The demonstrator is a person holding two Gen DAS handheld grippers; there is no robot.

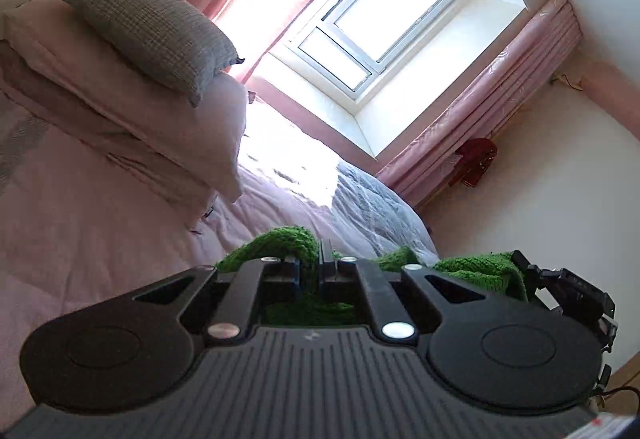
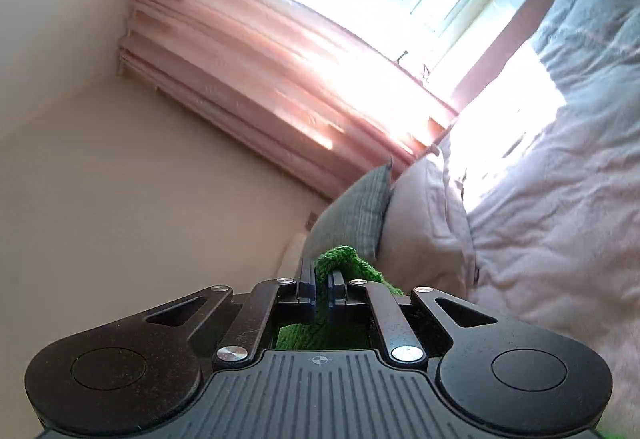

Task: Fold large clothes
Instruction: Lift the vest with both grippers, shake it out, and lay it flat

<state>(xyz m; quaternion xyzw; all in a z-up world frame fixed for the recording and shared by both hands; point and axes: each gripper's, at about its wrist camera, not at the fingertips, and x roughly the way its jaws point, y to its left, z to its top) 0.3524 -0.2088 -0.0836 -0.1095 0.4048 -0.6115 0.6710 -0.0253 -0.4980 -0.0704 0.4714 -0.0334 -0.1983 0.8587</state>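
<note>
Bedroom, daylit: a white-framed window stood bright behind pink curtains, with a pale wall to one side. Bed covered in a pale pink quilt, sunlight falling across its far edge below the window. At the head edge lay a pale pillow with a grey textured cushion resting on top of it. A dark red item hung at the wall beside the drawn curtain; too small to identify.

Left claw: jaws drawn close together, clamped on a fold of the green knitted garment. The knit bunched over and beyond the fingers and also showed below them, inside the frame of the tool. More of it stretched off to the right towards the right claw, seen at that view's edge.

Right claw: jaws likewise pressed together on the green knit, a small hump of it rising above the fingertips, the rest passing down between them. Both claws held the garment raised above the bed.
</note>
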